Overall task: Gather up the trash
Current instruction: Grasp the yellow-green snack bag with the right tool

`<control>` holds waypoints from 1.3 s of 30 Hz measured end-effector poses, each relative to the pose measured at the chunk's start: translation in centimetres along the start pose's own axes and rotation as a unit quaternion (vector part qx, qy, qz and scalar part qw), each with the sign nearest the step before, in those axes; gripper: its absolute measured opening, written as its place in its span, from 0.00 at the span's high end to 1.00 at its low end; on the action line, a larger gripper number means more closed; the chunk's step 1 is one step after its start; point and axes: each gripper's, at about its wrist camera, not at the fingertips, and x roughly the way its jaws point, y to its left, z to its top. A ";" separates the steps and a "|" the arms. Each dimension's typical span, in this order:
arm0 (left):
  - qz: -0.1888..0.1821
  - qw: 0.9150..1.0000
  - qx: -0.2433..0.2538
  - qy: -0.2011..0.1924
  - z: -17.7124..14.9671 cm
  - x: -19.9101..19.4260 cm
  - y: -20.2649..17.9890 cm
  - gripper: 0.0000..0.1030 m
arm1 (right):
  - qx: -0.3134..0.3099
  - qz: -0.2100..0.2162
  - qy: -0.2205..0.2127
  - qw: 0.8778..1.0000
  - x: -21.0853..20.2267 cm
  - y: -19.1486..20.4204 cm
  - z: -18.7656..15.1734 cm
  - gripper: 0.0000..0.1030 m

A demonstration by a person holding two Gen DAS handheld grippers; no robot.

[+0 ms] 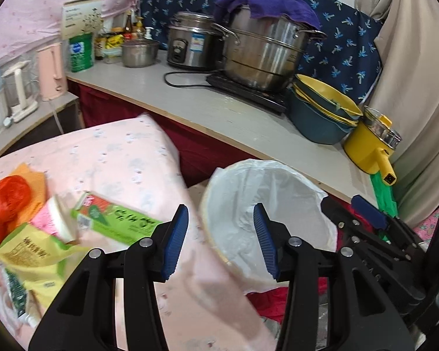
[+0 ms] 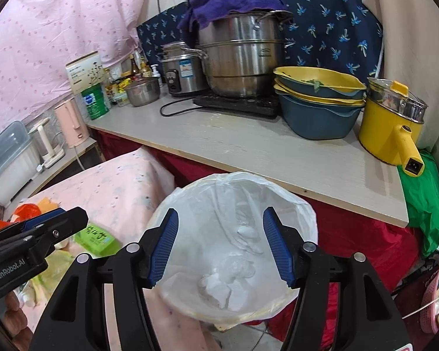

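1. The bin (image 2: 231, 251), lined with a white bag, holds crumpled white tissue (image 2: 219, 286) at its bottom.
2. The right gripper (image 2: 221, 245) hangs above the bin's mouth, jaws partly apart, nothing between them.
3. The left gripper (image 1: 221, 239) hangs over the pink-clothed tabletop (image 1: 117, 158) at its edge beside the bin, jaws partly apart and empty.
4. Trash lies left on the cloth: a green carton (image 1: 114, 219), a yellow packet (image 1: 32, 251), a red net bag (image 1: 5, 204).
5. Behind, a grey tabletop (image 2: 248, 146) carries a steamer pot (image 2: 240, 61), stacked basins (image 2: 319, 102) and a yellow pot (image 2: 389, 125).
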 end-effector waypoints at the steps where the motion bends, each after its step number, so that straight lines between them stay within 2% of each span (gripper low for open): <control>1: 0.012 1.000 -0.002 -0.003 -0.3 -0.6 0.5 0.57 | -0.003 0.004 -0.001 1.000 -0.3 0.5 -0.1 0.43; 8: 0.073 0.997 -0.037 -0.008 -2.7 -4.2 4.9 0.56 | -0.034 0.045 -0.001 0.998 -2.3 5.1 -1.2 0.43; 11: 0.096 0.994 -0.055 -0.008 -3.9 -5.9 7.2 0.49 | -0.051 0.066 0.005 0.996 -2.9 7.6 -1.9 0.43; 15: 0.126 0.989 -0.076 -0.011 -5.1 -8.0 10.0 0.48 | -0.078 0.091 0.013 0.993 -3.5 11.2 -3.0 0.43; 20: 0.166 0.981 -0.099 -0.013 -6.9 -10.5 13.9 0.44 | -0.102 0.124 0.026 0.987 -3.9 15.1 -4.4 0.43; 26: 0.213 0.969 -0.125 0.001 -9.6 -12.4 18.6 0.43 | -0.124 0.153 0.051 0.979 -3.6 19.2 -6.2 0.42; 29: 0.226 0.964 -0.142 0.011 -11.1 -13.0 20.9 0.36 | -0.135 0.161 0.057 0.976 -3.1 20.7 -6.9 0.34; 39: 0.245 0.949 -0.194 0.043 -15.1 -12.8 26.9 0.30 | -0.162 0.165 0.080 0.970 -0.3 24.7 -8.4 0.20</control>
